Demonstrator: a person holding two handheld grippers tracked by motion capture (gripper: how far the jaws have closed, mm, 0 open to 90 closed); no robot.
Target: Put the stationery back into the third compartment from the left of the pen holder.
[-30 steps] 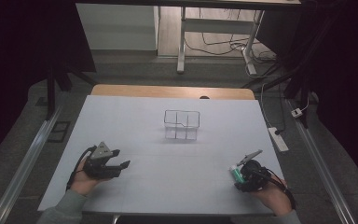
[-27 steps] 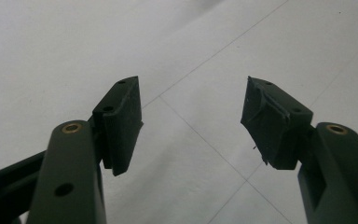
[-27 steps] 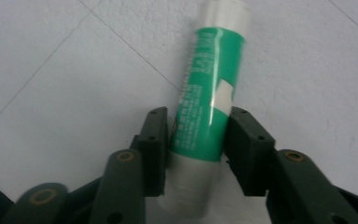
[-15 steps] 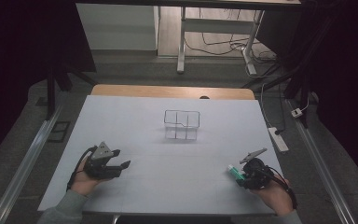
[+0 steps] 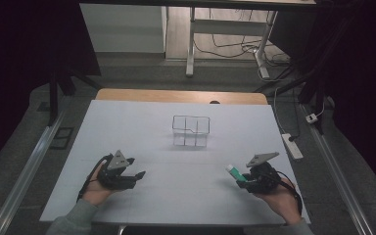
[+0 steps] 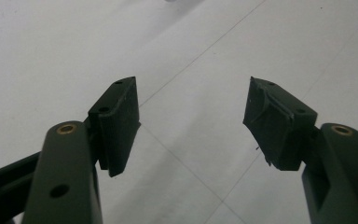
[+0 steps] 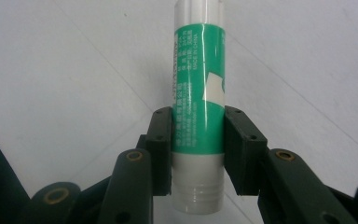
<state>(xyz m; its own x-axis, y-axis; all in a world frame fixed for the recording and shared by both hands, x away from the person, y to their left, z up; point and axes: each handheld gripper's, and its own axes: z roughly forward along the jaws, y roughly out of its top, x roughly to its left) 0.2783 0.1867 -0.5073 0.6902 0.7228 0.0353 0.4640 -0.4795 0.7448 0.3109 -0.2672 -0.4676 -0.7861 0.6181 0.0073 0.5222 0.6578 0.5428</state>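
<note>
Right hand-held gripper is clamped on a green glue stick at the near right of the surface — left hand-held gripper hangs apart, empty. The tube is smooth and round, so it could twist or slip out — especially above the clear divided box.

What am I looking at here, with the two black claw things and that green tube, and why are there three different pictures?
There is no robot. A person at a white table holds a hand-operated black two-jaw gripper in each hand. One picture comes from a camera fixed above the table; the other two come from small cameras riding on each gripper, looking along its jaws. The left gripper is open, over the bare tabletop. The right gripper is shut on a green and white plastic tube with printed text, gripping its lower part. Farther back on the table stands a small clear plastic box divided into compartments, which looks empty.
</note>
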